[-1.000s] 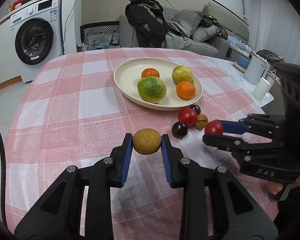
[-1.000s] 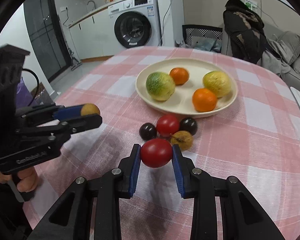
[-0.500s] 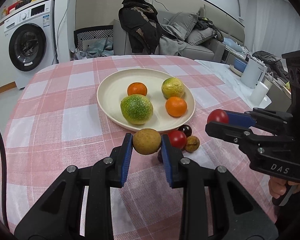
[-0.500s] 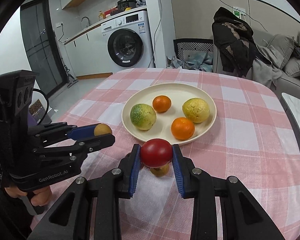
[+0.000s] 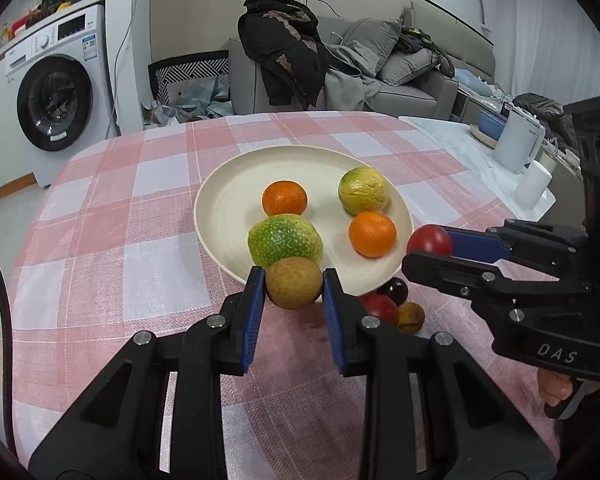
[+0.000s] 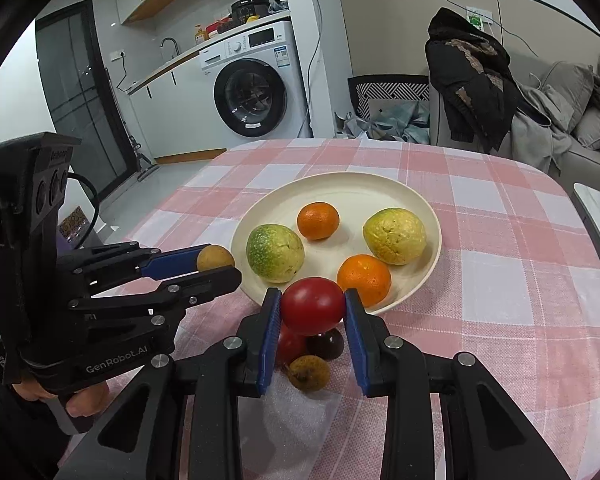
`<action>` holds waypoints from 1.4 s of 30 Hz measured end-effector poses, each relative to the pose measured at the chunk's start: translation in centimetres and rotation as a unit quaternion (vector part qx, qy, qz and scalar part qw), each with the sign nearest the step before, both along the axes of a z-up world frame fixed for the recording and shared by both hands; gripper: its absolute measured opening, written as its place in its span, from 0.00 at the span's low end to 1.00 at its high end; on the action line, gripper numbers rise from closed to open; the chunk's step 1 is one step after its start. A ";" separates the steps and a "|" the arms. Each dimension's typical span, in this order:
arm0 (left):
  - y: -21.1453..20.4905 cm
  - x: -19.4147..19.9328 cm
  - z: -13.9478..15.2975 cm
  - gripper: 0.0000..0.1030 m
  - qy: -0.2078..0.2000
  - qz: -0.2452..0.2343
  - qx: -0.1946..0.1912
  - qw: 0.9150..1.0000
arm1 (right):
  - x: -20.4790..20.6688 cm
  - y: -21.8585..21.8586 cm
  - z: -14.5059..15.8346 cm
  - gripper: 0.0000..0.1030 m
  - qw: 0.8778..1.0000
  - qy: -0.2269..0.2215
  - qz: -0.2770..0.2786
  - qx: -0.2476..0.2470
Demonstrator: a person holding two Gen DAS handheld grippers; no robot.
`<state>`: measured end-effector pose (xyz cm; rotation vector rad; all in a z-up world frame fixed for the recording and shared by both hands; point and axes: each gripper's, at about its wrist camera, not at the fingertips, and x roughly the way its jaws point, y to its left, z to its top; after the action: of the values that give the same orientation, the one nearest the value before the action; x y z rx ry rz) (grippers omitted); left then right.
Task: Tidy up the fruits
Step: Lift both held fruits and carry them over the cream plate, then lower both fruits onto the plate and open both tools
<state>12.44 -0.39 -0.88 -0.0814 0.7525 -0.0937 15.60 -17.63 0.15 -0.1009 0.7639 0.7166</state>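
Note:
My left gripper [image 5: 294,284] is shut on a brown round fruit [image 5: 294,282], held above the near rim of the cream plate [image 5: 228,200]. My right gripper [image 6: 312,306] is shut on a red tomato [image 6: 312,304] over the plate's [image 6: 340,188] near edge. On the plate lie a green citrus [image 5: 284,240], a yellow-green citrus [image 5: 364,190] and two oranges [image 5: 372,234], [image 5: 285,198]. Below the rim on the cloth sit another red tomato [image 5: 380,308], a dark plum [image 5: 394,290] and a small brown fruit [image 5: 411,317]. Each gripper shows in the other's view: the right gripper [image 5: 428,246], the left gripper [image 6: 216,262].
The round table wears a pink and white checked cloth [image 5: 112,256]. A white kettle [image 5: 518,142] and a paper roll [image 5: 534,184] stand on a side counter at right. A washing machine [image 6: 256,92] and a sofa with clothes [image 5: 340,72] lie beyond the table.
Both grippers have carried their fruits forward from over the cloth to the plate's near rim, and the loose fruits now lie under and behind the fingertips.

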 end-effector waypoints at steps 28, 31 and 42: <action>2.5 5.5 -2.0 0.25 0.016 0.011 0.030 0.999 | 3.9 3.0 -1.1 0.31 1.000 0.003 0.000 -0.019; 2.1 5.5 -2.2 0.25 0.012 0.010 0.039 0.999 | 4.2 3.1 -1.4 0.31 1.000 0.002 -0.001 -0.019; 2.0 5.4 -2.1 0.25 0.010 0.011 0.037 0.999 | 5.6 3.0 -1.1 0.31 1.000 0.001 -0.010 -0.009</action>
<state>17.81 1.64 -3.00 -0.0196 0.7743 -0.0438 21.23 -14.61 -0.97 -0.1092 0.7735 0.6908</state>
